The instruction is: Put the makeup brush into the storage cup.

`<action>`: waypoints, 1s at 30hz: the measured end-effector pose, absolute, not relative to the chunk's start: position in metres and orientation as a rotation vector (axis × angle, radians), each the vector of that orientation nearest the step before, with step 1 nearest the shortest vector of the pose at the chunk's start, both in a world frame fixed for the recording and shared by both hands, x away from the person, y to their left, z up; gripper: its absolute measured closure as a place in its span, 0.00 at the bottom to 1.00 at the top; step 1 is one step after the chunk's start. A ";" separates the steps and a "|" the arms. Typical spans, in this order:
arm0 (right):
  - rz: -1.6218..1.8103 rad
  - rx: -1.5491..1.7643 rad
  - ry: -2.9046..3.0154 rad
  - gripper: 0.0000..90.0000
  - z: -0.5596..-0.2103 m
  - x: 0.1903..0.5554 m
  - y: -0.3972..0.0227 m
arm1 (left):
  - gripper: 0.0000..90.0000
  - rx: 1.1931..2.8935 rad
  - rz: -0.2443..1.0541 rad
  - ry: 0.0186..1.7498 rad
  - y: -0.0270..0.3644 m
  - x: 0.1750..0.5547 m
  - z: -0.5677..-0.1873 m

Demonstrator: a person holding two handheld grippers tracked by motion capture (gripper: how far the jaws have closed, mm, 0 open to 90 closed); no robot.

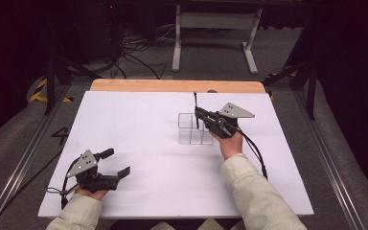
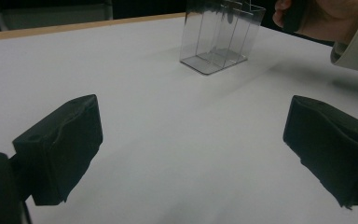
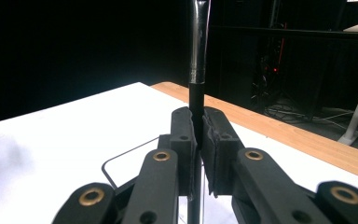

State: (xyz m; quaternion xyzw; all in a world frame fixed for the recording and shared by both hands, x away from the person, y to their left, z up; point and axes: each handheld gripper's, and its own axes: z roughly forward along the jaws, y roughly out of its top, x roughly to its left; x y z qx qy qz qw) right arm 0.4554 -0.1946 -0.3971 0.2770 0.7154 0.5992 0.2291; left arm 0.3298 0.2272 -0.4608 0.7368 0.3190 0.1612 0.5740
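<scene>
A clear plastic box (image 1: pixel 191 128) with several compartments stands on the white table, right of centre. My right gripper (image 1: pixel 199 115) hovers over its right end, shut on a thin dark stick (image 1: pixel 196 108) that stands upright with its lower end down in the box. In the right gripper view the pads (image 3: pixel 186 140) clamp the stick (image 3: pixel 198 42), black below and shiny metal above, and the box rim (image 3: pixel 121 156) shows beneath. My left gripper (image 1: pixel 117 163) rests at the table's near left, open and holding nothing. Its view (image 2: pixel 196 149) shows the box (image 2: pixel 219 37) farther off.
A wooden strip (image 1: pixel 177 86) runs along the table's far edge. Behind it stand a white frame (image 1: pixel 214 28) and floor cables (image 1: pixel 134 52). White tabletop (image 1: pixel 134 124) stretches between the two grippers. The person's right hand (image 2: pixel 317 16) shows beside the box.
</scene>
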 end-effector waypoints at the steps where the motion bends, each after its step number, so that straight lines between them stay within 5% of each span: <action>1: 1.647 0.763 1.970 0.92 -0.397 0.455 -0.195 | 0.06 1.727 0.377 0.747 0.227 0.330 -0.461; 8: 1.639 0.775 1.985 0.89 -0.399 0.456 -0.196 | 0.06 1.727 0.377 0.748 0.227 0.330 -0.461; 26: 1.666 0.798 1.984 0.13 -0.380 0.447 -0.212 | 0.06 1.725 0.377 0.750 0.228 0.330 -0.460; 30: 1.653 0.800 1.975 0.06 -0.373 0.440 -0.217 | 0.05 1.718 0.374 0.755 0.229 0.330 -0.460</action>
